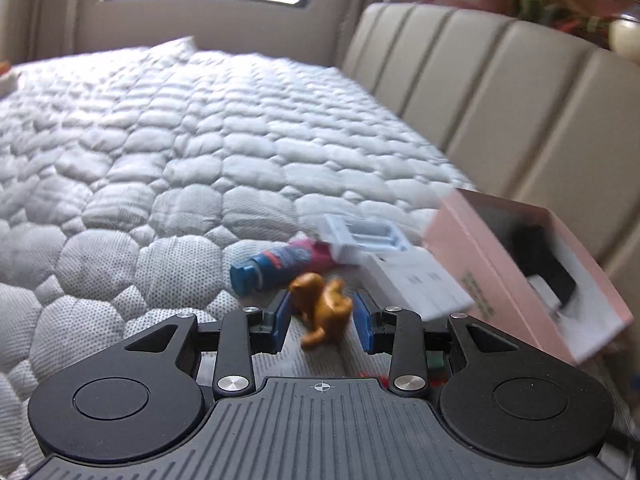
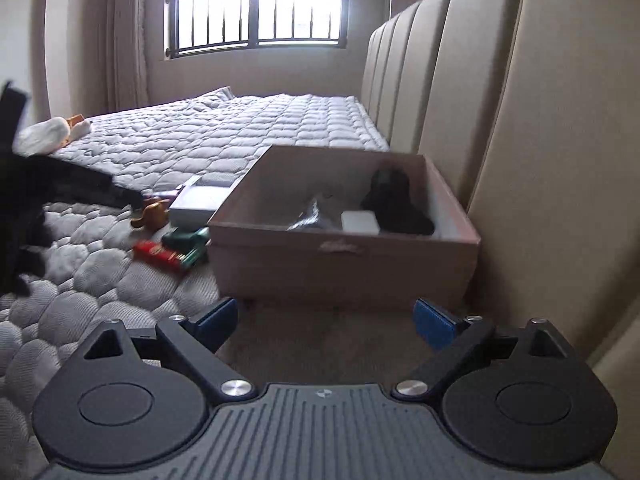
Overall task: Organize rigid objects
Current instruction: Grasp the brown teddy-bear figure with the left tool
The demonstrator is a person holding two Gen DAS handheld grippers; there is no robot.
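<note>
A golden toy figure (image 1: 322, 308) lies on the quilted mattress (image 1: 168, 152) between the blue pads of my left gripper (image 1: 322, 322), which is open around it without clamping. Behind it lie a blue-capped tube (image 1: 276, 266) and a white box (image 1: 400, 272). A pink open box (image 1: 520, 276) holding a black object stands at the right against the headboard. In the right wrist view the same box (image 2: 344, 256) sits ahead of my open, empty right gripper (image 2: 326, 326). The golden figure (image 2: 150, 214), a red item (image 2: 158, 254) and a green item (image 2: 188, 242) lie left of it.
A padded beige headboard (image 1: 500, 92) runs along the right. The left gripper's black body (image 2: 60, 192) reaches in from the left in the right wrist view. Soft toys (image 2: 52, 132) lie at the mattress's far left edge. A barred window (image 2: 256, 8) is at the back.
</note>
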